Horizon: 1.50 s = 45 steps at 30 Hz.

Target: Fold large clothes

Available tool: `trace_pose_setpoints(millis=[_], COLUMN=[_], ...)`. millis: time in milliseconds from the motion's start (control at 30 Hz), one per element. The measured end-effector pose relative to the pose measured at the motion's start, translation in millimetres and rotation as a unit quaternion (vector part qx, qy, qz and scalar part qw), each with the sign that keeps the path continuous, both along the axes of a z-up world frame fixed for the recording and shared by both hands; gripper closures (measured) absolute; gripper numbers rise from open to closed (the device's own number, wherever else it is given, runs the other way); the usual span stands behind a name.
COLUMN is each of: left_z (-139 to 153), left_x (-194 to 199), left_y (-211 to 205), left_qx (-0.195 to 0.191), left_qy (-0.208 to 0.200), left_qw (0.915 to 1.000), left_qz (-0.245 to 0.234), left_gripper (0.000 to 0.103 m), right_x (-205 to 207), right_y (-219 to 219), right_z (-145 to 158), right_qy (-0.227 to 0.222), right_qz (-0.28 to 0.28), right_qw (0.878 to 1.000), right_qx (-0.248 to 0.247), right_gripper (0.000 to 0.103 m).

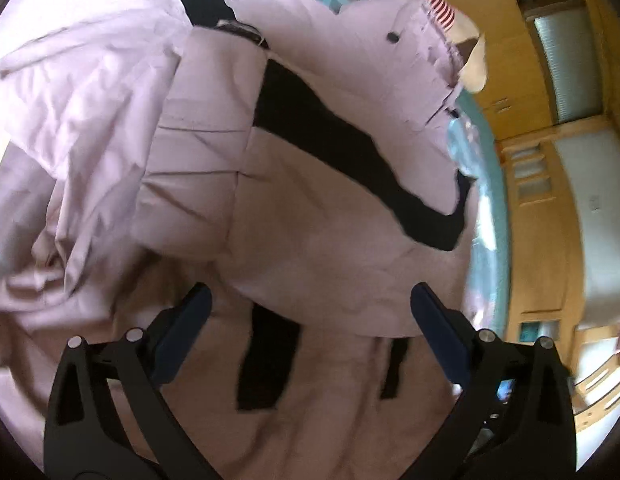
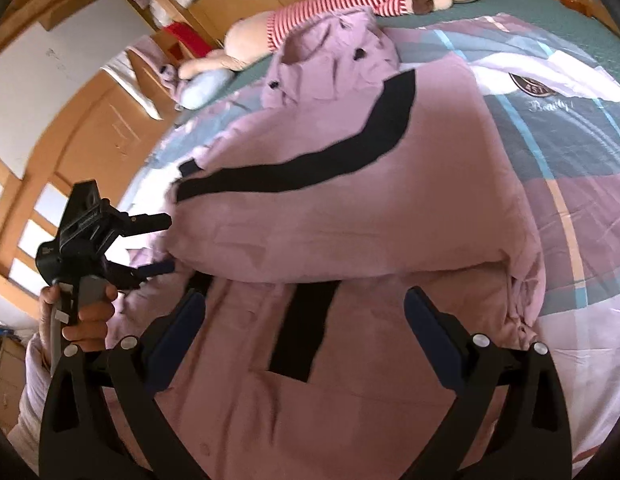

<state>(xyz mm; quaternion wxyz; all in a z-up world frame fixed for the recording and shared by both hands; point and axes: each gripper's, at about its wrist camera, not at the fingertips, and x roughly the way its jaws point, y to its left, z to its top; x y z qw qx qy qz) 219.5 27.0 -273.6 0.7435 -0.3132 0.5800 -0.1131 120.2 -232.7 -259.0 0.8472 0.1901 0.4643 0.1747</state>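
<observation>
**Clerk:** Item one: the jacket (image 2: 350, 208), mauve-pink, padded, with black bands (image 2: 310, 168) across it. Location?

**Keeper:** Spread on the bed, over a patterned quilt (image 2: 570, 128). It is partly doubled: an upper portion lies folded over the lower, and the fold edge runs straight across in front of the right gripper. Collar end, with dark buttons (image 2: 357, 55), points toward the striped plush toy (image 2: 330, 12) at the far side.

**Clerk:** Handling character?

**Keeper:** By appearance soft and bulky, puffed rather than flat. Likely light for its size, limp, and inclined to spring open along a fold. The shell looks smooth, so a shallow pinch could slip.

**Clerk:** Item two: right gripper (image 2: 305, 316).

**Keeper:** Jaws spread wide, nothing between the pads, poised over the lower panel just short of the fold edge.

**Clerk:** Item three: left gripper (image 1: 310, 312).

**Keeper:** Likewise spread wide and holding nothing. From the right wrist view it sits at the jacket's left edge (image 2: 157, 244), one finger above the fold line and one below, with a hand (image 2: 85, 316) on its handle. Whether it touches the cloth, cannot tell.

**Clerk:** Recommended hold?

**Keeper:** At seams, hem or the doubled fold edge, where layers stack thick enough to bite. One gripper at each end of the edge, so the bulk lifts evenly and does not sag mid-span. Avoid mid-panel; padding there would slide.
</observation>
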Motion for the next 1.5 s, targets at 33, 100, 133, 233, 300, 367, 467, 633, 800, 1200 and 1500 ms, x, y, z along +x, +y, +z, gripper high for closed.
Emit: trace_pose_setpoints(millis=[33, 100, 133, 233, 300, 367, 467, 633, 800, 1200, 1500], left_z=[-4, -7, -5, 1, 4, 8, 25, 55, 71, 71, 56], left_x=[0, 3, 2, 2, 2, 0, -7, -25, -46, -57, -46], left_y=[1, 2, 2, -2, -9, -12, -25, -52, -80, -93, -88], left_qx=[-0.006, -0.018, -0.024, 0.012, 0.063, 0.084, 0.126, 0.149, 0.167, 0.188, 0.167], left_qy=[0.005, 0.008, 0.000, -0.028, -0.048, -0.073, -0.113, -0.180, -0.224, -0.234, -0.201], left_qw=[1.0000, 0.9997, 0.9997, 0.9995, 0.9968, 0.9938, 0.9854, 0.9700, 0.9534, 0.9447, 0.9563], left_qz=[0.005, 0.011, 0.009, 0.005, 0.001, -0.003, -0.017, -0.067, -0.114, -0.132, -0.131], left_gripper=[0.003, 0.004, 0.008, 0.062, 0.074, 0.085, 0.088, 0.089, 0.089, 0.089, 0.089], right_x=[1, 1, 1, 0, -1, -1, 1, 13, 26, 18, 0], right_y=[0, 2, 3, 8, 10, 11, 6, -14, -49, -98, -120], right_z=[-2, -5, -5, -7, -8, -10, -17, -36, -61, -53, -16], right_qy=[0.004, 0.007, 0.007, 0.008, 0.007, 0.008, 0.025, 0.063, 0.098, 0.042, -0.014], right_qz=[0.000, 0.002, 0.003, 0.007, 0.007, 0.008, 0.002, -0.044, -0.109, -0.173, -0.230], right_qw=[1.000, 1.000, 1.000, 1.000, 1.000, 1.000, 1.000, 0.992, 0.967, 0.948, 0.960], right_qx=[-0.001, -0.004, -0.006, -0.017, -0.025, -0.023, 0.017, 0.099, 0.208, 0.265, 0.160], right_gripper=[0.003, 0.003, 0.003, 0.003, 0.003, 0.003, 0.004, 0.004, 0.004, 0.095, 0.100])
